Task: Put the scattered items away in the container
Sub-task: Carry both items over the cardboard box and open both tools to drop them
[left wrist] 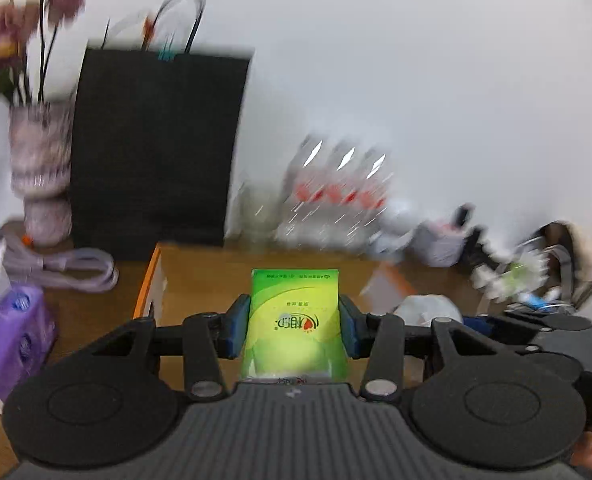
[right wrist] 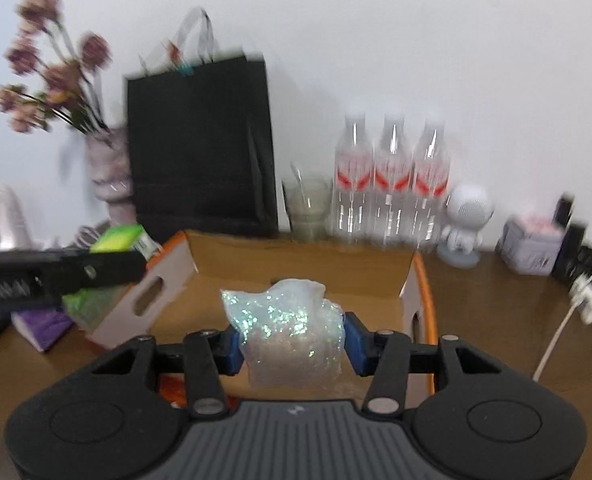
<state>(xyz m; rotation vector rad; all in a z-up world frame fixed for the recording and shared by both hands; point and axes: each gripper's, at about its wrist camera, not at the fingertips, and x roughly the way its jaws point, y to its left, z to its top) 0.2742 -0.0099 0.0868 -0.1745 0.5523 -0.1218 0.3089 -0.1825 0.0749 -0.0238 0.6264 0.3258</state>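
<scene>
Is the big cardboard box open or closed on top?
Open. The cardboard box has its flaps folded outward, and the right wrist view looks straight down onto its brown inside. What lies at the bottom is hidden.

tissue pack (left wrist: 296, 320): green-yellow | pouch (right wrist: 288, 332): clear, iridescent glitter | box (right wrist: 424, 292): orange-edged, brown inside | bag (right wrist: 200, 144) behind box: black | tabletop (right wrist: 496, 320): brown

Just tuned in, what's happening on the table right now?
Both handheld grippers are loaded. The left gripper is shut on a green tissue pack; the right gripper is shut on a glittery clear pouch. Both are held over the open cardboard box; neither item is dropped in yet.
</scene>
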